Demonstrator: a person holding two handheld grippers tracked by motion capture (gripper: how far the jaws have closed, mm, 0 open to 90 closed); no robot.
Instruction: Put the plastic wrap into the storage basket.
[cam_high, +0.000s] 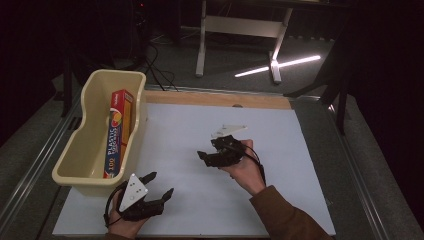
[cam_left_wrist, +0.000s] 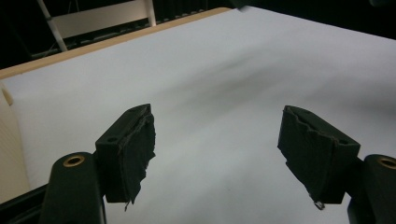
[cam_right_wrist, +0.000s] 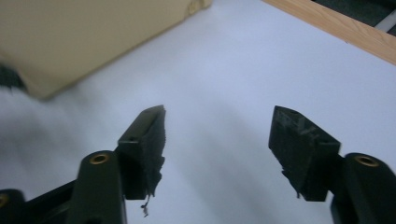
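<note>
A cream plastic tub (cam_high: 87, 131) stands at the left of the white table top, with an orange and blue box of plastic food bags (cam_high: 117, 132) lying inside it. My left gripper (cam_high: 161, 185) rests near the table's front edge, just right of the tub's near corner, jaws wide apart and empty (cam_left_wrist: 217, 149). My right gripper (cam_high: 204, 157) is over the middle of the table, pointing left toward the tub; its jaws stand apart with nothing between them (cam_right_wrist: 217, 149). The tub's wall (cam_right_wrist: 88, 37) shows at the top left of the right gripper view.
A wooden strip (cam_high: 220, 100) runs along the table's far edge. Beyond it on the floor are the white legs of a desk (cam_high: 202, 40) and dark cables (cam_high: 160, 70). Grey carpet lies on both sides of the table.
</note>
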